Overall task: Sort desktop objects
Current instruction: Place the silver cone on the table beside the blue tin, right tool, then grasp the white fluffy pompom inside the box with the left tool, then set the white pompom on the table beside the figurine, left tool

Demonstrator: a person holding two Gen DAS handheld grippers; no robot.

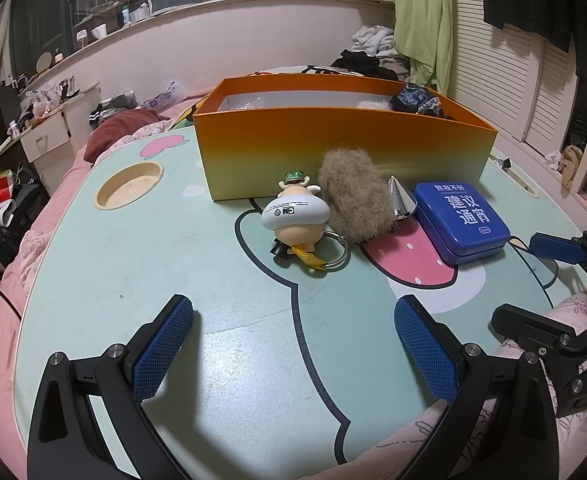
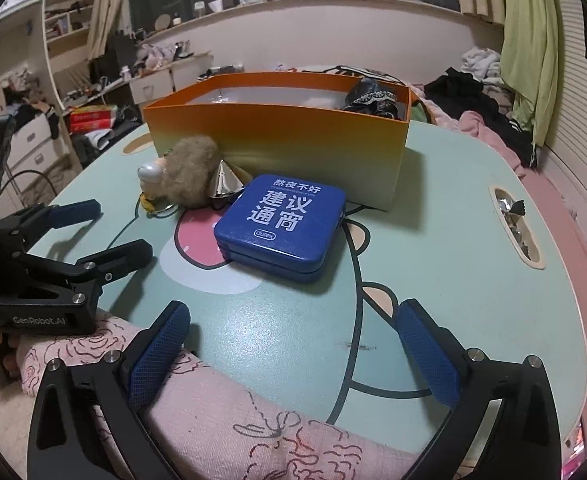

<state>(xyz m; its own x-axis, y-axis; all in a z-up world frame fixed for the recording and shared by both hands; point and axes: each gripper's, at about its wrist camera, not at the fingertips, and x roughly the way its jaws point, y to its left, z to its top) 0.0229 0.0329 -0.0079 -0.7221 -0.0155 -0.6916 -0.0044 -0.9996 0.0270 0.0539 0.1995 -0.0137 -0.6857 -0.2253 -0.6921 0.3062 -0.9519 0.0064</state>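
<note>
Looking along the left tool [image 1: 293, 336], the sorting seemed only partly done: the orange box [image 1: 333, 148] at the far side of the worktop [image 1: 133, 280] already held a dark patterned bundle [image 1: 417, 100] in its right end, while four things waited outside it. The pig keychain [image 1: 297, 216] lay just in front of the box wall, touching the furry brown ball [image 1: 353, 196]; the silver cone [image 1: 401, 200] sat between the ball and the blue tin [image 1: 461, 216]. The left tool hung low over the bare near part of the worktop, angled downward, its jaws wide apart with nothing between them.

From the right wrist view, the blue tin lay closest, flat and closed, well short of the right tool [image 2: 293, 356]. That tool also pointed down toward the worktop, its jaws spread fully and empty, poised over the near edge where pink floral bedding [image 2: 213, 420] showed beneath. By my judgement the tin was the likeliest next pick, and all four loose things still needed boxing.
</note>
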